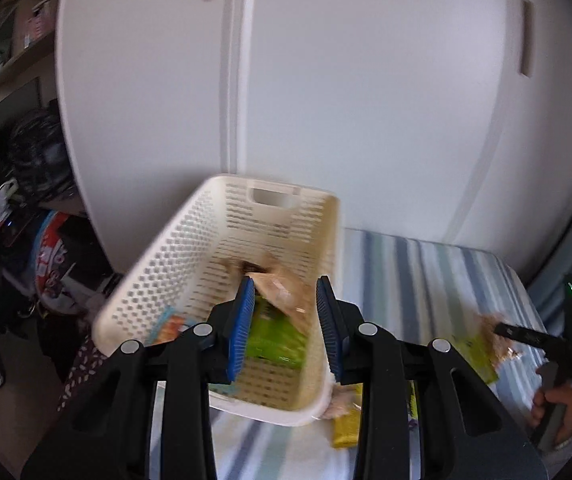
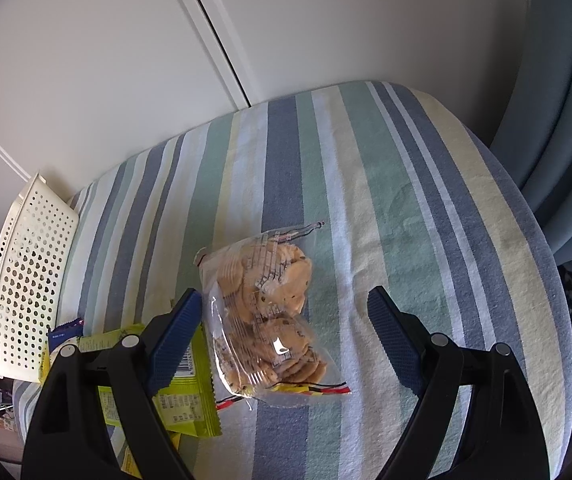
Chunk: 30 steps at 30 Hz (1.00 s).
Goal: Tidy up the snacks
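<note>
Left gripper (image 1: 286, 330): blue-padded fingers (image 1: 242, 326) stand apart with nothing between them, poised over the near end of the basket.
Right gripper (image 2: 282, 346): fingers spread wide, one on each side of the cookie bag, not touching it; a hand (image 1: 561, 408) grips its handle, seen from the left wrist view.
Cookie bag (image 2: 266, 316): clear bag of round cookies lying flat on the striped cloth, between the right gripper's fingers.
Yellow-green packet (image 2: 188, 396): lies on the cloth just left of the cookie bag, partly under the right gripper's left finger; more yellow packets show beneath it.
Basket (image 1: 190, 264): cream, perforated, tilted, at the left end of the cloth.
Basket contents: a green packet (image 1: 274, 336), a tan bag (image 1: 282, 288) leaning over it, an orange and blue packet (image 1: 168, 326) at the left wall.
Striped cloth (image 2: 385, 208): blue, green and cream stripes.
Wardrobe doors (image 1: 345, 80): white, behind the basket.
</note>
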### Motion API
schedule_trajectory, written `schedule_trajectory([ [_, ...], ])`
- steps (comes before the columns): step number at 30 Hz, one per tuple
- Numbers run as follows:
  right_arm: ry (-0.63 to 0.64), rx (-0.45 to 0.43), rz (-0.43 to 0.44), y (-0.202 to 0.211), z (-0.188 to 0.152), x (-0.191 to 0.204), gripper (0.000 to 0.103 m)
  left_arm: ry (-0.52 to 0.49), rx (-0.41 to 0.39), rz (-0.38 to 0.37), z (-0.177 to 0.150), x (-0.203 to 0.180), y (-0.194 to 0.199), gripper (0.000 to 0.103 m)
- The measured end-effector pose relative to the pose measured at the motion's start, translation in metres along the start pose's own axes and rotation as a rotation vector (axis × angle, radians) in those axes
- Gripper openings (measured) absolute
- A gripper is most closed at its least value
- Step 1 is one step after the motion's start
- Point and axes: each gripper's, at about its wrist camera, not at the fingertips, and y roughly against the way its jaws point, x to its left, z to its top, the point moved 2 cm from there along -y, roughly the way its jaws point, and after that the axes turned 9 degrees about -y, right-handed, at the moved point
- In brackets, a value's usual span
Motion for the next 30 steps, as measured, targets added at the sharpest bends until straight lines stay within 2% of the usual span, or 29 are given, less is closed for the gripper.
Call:
schedule_trajectory([
  [4,0.001,0.003,-0.004,-0.002,0.001,0.000,0.084,0.032,0.014,-0.018,-0.005,0.009,0.001,0.035],
  [6,0.001,0.005,-0.005,-0.003,0.001,0.001,0.084,0.004,0.029,-0.048,-0.012,-0.002,0.002,0.046],
  [7,0.002,0.006,-0.004,-0.003,0.001,0.001,0.084,-0.009,0.035,-0.064,-0.017,-0.009,0.004,0.056],
  [8,0.002,0.008,-0.003,-0.003,0.001,0.001,0.084,-0.027,0.049,-0.092,-0.024,-0.021,0.004,0.059],
  [16,-0.005,0.010,0.001,-0.003,0.001,0.000,0.084,-0.102,0.206,-0.264,-0.087,-0.079,-0.005,0.059],
  [18,-0.007,0.010,0.004,-0.003,0.001,0.000,0.084,-0.094,0.246,-0.270,-0.094,-0.082,-0.015,0.059],
  [20,-0.010,0.010,0.007,-0.002,0.000,-0.001,0.084,-0.078,0.282,-0.266,-0.098,-0.085,-0.029,0.066],
  [24,-0.017,0.009,0.017,-0.001,0.001,-0.004,0.084,-0.041,0.334,-0.188,-0.105,-0.079,-0.054,0.071],
  [26,-0.016,0.009,0.018,-0.001,0.002,-0.004,0.084,-0.032,0.350,-0.170,-0.106,-0.076,-0.066,0.082],
  [30,-0.022,0.009,0.024,-0.001,0.002,-0.006,0.084,-0.001,0.373,-0.192,-0.106,-0.079,-0.080,0.085],
])
